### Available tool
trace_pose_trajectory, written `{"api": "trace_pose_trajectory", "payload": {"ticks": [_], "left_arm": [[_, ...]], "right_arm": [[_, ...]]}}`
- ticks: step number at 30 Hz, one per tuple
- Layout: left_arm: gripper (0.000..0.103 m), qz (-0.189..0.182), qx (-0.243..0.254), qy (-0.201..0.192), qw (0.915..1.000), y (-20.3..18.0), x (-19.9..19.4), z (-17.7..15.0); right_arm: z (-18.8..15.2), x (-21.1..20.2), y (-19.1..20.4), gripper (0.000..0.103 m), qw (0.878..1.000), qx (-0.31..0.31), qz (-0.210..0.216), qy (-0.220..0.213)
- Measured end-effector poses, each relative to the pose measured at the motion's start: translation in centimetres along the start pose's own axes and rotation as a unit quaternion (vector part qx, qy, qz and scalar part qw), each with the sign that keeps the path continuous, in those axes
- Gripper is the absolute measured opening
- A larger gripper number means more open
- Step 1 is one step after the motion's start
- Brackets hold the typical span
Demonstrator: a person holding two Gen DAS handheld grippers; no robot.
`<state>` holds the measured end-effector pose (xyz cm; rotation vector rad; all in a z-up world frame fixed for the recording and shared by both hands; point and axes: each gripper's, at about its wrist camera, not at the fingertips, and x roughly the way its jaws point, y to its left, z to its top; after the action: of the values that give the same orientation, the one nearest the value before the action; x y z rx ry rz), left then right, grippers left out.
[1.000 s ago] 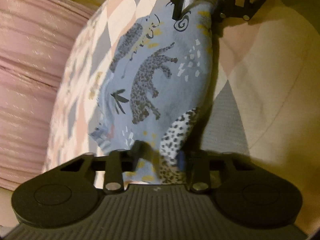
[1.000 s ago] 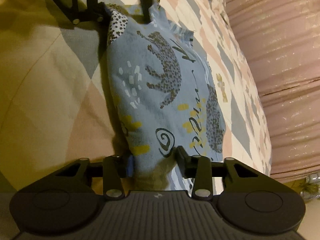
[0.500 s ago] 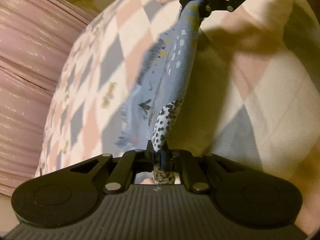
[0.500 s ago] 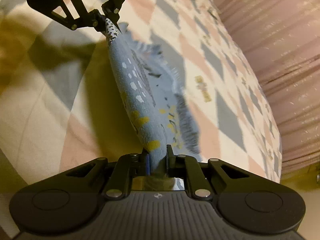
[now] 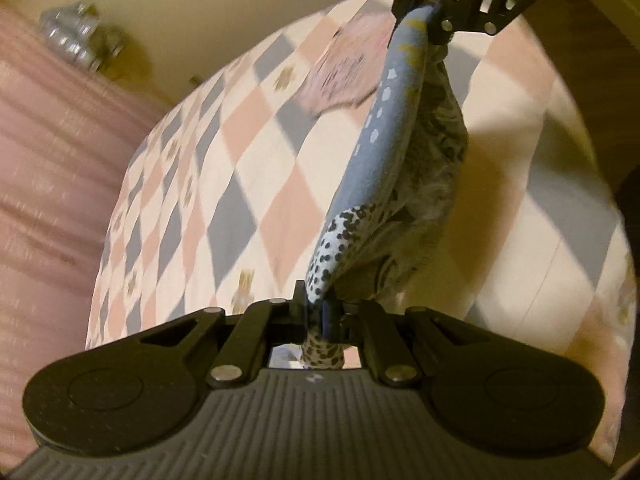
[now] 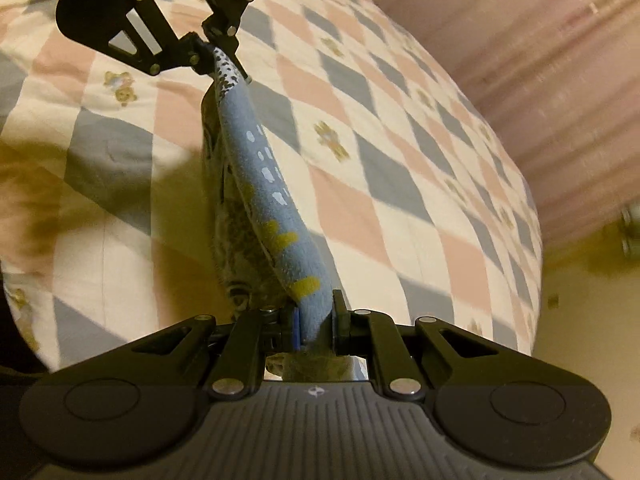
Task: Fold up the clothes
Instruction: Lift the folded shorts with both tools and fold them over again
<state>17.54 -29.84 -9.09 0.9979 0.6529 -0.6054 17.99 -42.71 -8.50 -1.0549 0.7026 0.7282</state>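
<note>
left gripper (image 5: 318,312): fingers clamped on spotted end of blue animal-print fleece garment (image 5: 384,152) | right gripper (image 6: 316,326): fingers clamped on its yellow-marked end | garment: stretched taut between both grippers, lifted above pink, grey and white diamond-patterned quilt (image 6: 400,168), rest hanging below | beyond the quilt's far edge: pink pleated curtain (image 6: 540,60)

A bed (image 5: 256,184) wears a pink, grey and white diamond-check quilt (image 6: 400,152); a pink curtain (image 5: 48,184) hangs beside it.
</note>
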Motion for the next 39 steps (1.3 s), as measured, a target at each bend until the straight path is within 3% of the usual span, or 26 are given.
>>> {"api": "trace_pose_trajectory", "payload": {"ticks": [7,14,25,33,39], "left_arm": [[0.006,-0.049,0.056,-0.061,0.9953,-0.6,1.0,6.1],[0.006,-0.075,0.1,-0.099,0.9871,-1.1,3.8,13.0],[0.006,-0.086,0.068,-0.055,0.9925,0.4,12.0,23.2],[0.005,-0.063,0.046,-0.038,0.9962,4.5,16.8,28.8],[0.006,-0.002,0.054,-0.059,0.9968,10.6,19.2,33.0]], "right_arm": [[-5.0,-3.5,-1.8,0.012,0.994,0.087,-0.031,0.059],[-10.8,-4.0,-5.4,0.012,0.985,0.14,-0.05,0.083],[-18.8,0.6,-15.3,0.012,0.992,0.108,0.002,0.065],[-21.3,3.5,-23.6,0.012,0.997,0.064,0.005,0.038],[-21.0,4.4,-31.2,0.012,0.996,0.057,-0.066,0.002]]}}
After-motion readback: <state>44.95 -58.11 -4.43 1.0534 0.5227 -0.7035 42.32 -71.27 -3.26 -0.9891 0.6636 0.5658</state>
